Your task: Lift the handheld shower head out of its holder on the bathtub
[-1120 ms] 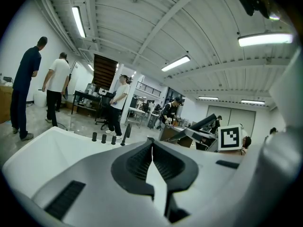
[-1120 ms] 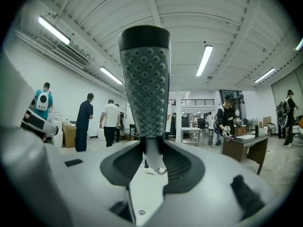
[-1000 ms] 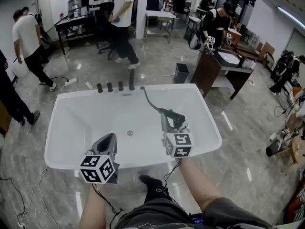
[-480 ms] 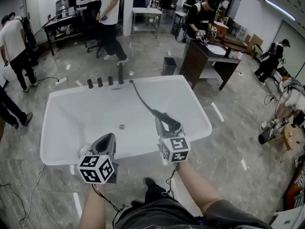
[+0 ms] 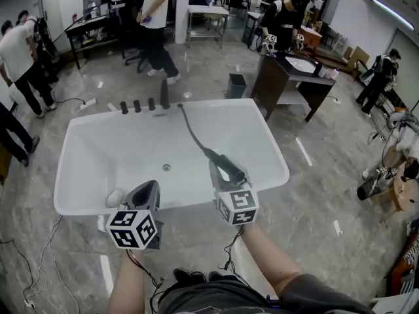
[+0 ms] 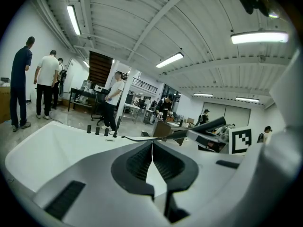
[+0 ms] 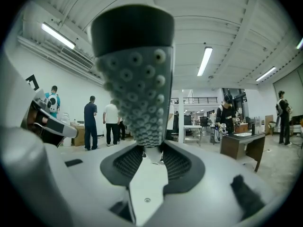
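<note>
The black handheld shower head (image 5: pixel 229 167) hangs over the near right part of the white bathtub (image 5: pixel 278 175), and my right gripper (image 5: pixel 221 175) is shut on its handle. Its hose (image 5: pixel 191 131) trails back to the far rim, where the dark upright holder (image 5: pixel 165 97) stands beside the faucet knobs (image 5: pixel 137 104). In the right gripper view the nozzle face (image 7: pixel 137 89) rises upright from the right gripper (image 7: pixel 150 152). My left gripper (image 5: pixel 148 192) sits at the near rim, shut and empty; in its own view the left gripper (image 6: pixel 152 148) shows its jaws touching.
A drain (image 5: pixel 166 167) lies in the tub floor and a pale round object (image 5: pixel 114 197) in its near left corner. Behind the tub stand a dark desk (image 5: pixel 294 84), a small bin (image 5: pixel 236 84) and several people. Cables lie on the floor at left.
Both grippers have drawn back toward the tub's near rim. The right one has taken the shower head along, and the hose now stretches further across the tub.
</note>
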### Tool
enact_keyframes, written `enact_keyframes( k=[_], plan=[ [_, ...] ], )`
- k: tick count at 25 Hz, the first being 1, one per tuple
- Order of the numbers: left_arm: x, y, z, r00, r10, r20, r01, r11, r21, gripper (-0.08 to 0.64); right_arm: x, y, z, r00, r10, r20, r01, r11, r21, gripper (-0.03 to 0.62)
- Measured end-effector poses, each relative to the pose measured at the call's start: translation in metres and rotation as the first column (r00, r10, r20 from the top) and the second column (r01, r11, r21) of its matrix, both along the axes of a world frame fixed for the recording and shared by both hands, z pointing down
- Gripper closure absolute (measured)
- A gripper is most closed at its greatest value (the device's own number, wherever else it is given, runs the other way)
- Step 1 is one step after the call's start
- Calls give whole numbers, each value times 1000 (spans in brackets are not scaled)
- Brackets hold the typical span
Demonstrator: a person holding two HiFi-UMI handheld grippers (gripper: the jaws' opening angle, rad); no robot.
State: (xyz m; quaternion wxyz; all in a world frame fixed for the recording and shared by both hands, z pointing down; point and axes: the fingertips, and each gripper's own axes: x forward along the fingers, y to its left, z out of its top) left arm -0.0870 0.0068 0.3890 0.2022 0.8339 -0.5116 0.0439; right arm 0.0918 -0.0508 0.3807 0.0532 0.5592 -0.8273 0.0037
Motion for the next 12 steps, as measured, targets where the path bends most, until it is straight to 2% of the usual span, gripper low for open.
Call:
enact_keyframes(
  k=[12],
  plan=[
    [63,55,-13,999,-39,20,38,999,26,545,50,62,-12,996,-89,28,89,996,24,451]
  ],
)
